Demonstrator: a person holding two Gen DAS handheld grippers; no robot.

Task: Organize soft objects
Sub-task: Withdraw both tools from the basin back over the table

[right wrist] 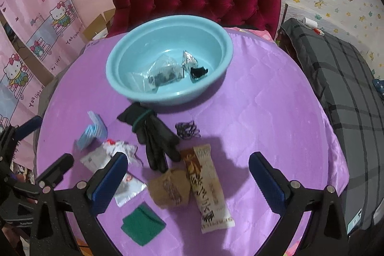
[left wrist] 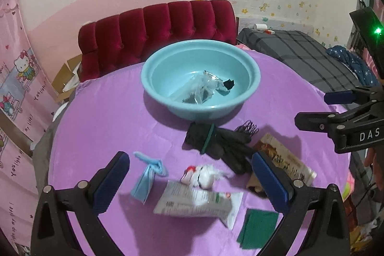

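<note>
Soft objects lie scattered mid-frame on the purple counter (right wrist: pixel 264 112), black gloves (right wrist: pixel 153 136) just below the blue basin (right wrist: pixel 168 56) that likely collects them. Left gripper (left wrist: pixel 192 179) and right gripper (right wrist: pixel 189 176) both hover spread wide, empty, ready to pick.

Empty, spread left tool (left wrist: pixel 189 181) above white packet (left wrist: pixel 199 204), black gloves (left wrist: pixel 220 145) before blue basin (left wrist: pixel 168 59).
</note>
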